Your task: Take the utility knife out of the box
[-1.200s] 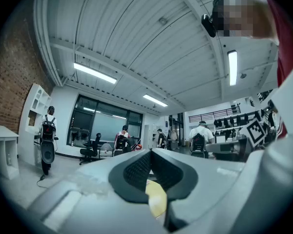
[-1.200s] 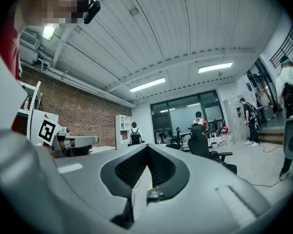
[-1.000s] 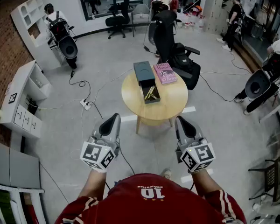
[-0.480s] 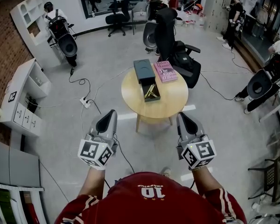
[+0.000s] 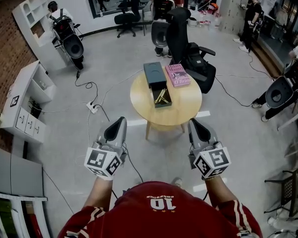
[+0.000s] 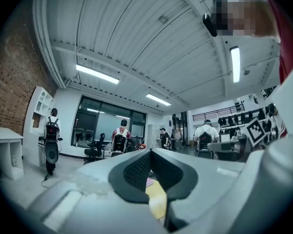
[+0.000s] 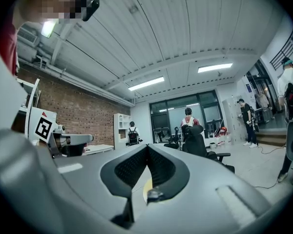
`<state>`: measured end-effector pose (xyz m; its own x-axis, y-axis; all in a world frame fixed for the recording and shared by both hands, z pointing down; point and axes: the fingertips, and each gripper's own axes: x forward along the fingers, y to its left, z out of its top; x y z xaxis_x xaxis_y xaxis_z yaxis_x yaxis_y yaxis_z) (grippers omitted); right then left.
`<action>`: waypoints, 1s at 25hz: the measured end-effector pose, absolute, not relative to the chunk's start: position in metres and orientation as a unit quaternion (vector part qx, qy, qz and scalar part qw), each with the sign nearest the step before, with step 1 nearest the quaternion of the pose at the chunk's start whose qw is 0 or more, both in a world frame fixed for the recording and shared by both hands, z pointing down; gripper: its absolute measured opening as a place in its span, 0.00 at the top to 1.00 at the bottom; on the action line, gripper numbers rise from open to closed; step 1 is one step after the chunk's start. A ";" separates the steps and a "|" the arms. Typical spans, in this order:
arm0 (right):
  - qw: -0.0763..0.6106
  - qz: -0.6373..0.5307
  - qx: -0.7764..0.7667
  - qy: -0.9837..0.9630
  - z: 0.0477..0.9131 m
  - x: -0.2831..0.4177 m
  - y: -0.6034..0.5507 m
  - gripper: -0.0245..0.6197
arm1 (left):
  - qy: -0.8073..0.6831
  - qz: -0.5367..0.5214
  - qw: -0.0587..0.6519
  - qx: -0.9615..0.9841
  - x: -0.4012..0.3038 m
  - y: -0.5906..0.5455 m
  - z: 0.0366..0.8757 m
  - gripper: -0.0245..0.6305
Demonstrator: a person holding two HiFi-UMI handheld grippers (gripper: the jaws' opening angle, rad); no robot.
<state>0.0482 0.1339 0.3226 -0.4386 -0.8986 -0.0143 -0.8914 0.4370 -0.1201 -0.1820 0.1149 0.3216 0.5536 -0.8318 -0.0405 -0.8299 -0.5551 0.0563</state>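
On a round wooden table (image 5: 181, 114) ahead of me lies a dark box (image 5: 153, 74) with its tray pulled out toward me. The yellow utility knife (image 5: 161, 97) lies in that tray. A pink book (image 5: 178, 75) rests to the right of the box. My left gripper (image 5: 120, 121) and right gripper (image 5: 193, 123) are held level, side by side, well short of the table. Both are shut with nothing between the jaws. The left gripper (image 6: 150, 152) and right gripper (image 7: 147, 147) show closed black pads in their own views, with a slice of the table beyond.
A black office chair (image 5: 179, 31) and a black bag (image 5: 201, 73) stand just behind the table. A power strip (image 5: 93, 107) and cables lie on the floor at the left. White shelves (image 5: 27, 103) line the left wall. Several people stand around the room.
Both grippers stay shut and almost where they were. The person in the red top at the back has stepped slightly left.
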 end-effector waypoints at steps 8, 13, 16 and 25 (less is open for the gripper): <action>0.040 -0.052 -0.516 0.854 0.325 0.059 0.129 0.96 | -0.482 -0.028 0.014 0.875 -0.171 0.117 0.322 0.96; 0.040 -0.051 -0.503 0.862 0.326 0.067 0.121 0.96 | -0.496 -0.026 0.016 0.868 -0.164 0.114 0.327 0.96; 0.041 -0.050 -0.497 0.865 0.325 0.081 0.115 0.96 | -0.506 -0.024 0.013 0.862 -0.152 0.112 0.327 0.96; 0.034 -0.048 -0.474 0.879 0.330 0.113 0.093 0.96 | -0.545 -0.025 -0.003 0.838 -0.130 0.104 0.324 0.96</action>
<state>0.1127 0.0927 0.3301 -0.5482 -0.8362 -0.0137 -0.8298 0.5459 -0.1156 -0.1303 0.1035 0.3235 0.4049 -0.9133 -0.0449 -0.9136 -0.4061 0.0220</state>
